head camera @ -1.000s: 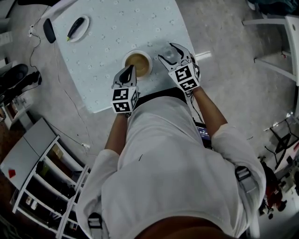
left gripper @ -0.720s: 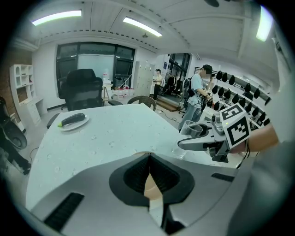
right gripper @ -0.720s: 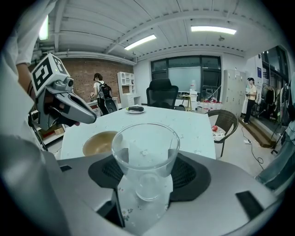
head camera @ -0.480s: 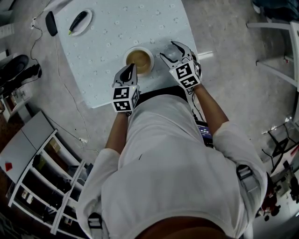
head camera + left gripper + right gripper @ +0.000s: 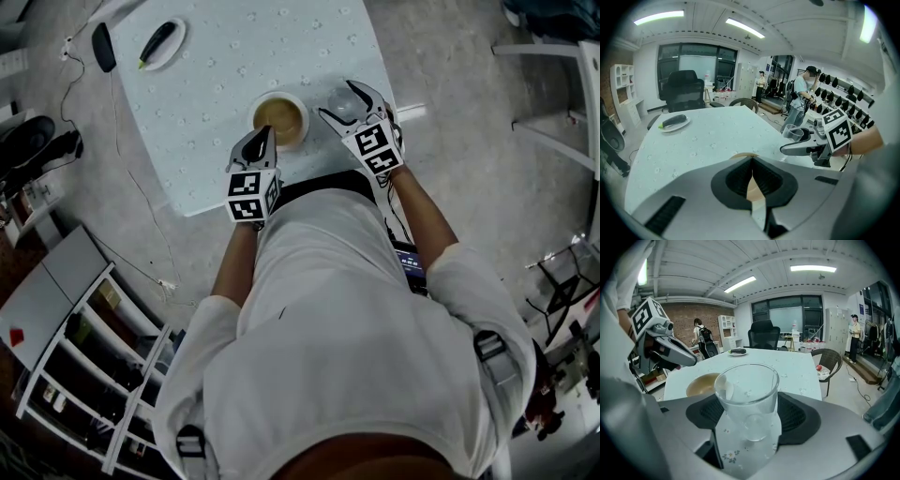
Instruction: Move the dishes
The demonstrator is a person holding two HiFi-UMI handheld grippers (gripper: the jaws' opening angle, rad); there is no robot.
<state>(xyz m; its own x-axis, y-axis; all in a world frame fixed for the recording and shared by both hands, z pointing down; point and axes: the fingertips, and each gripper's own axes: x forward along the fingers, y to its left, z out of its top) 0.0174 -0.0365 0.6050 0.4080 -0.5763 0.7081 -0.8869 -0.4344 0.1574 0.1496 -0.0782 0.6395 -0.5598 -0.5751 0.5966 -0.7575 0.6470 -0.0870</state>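
A tan bowl (image 5: 279, 118) stands near the front edge of the pale flowered table (image 5: 216, 84). My left gripper (image 5: 264, 134) is shut on the bowl's near rim (image 5: 740, 155), its jaws meeting over it (image 5: 751, 160). An empty clear glass (image 5: 339, 103) stands upright on the table right of the bowl. My right gripper (image 5: 345, 101) straddles the glass (image 5: 747, 394). Its jaws have just been opening, and the pads stand off the glass, which is still between them (image 5: 749, 400).
A white plate with a dark green vegetable (image 5: 159, 42) lies at the far left corner, a black object (image 5: 103, 47) beside it. A white shelf unit (image 5: 84, 356) stands on the floor left. Chairs (image 5: 826, 363) and people (image 5: 804, 101) are beyond the table.
The right gripper's jaws stand wider around the glass than before. The left gripper, bowl and glass have kept their places.
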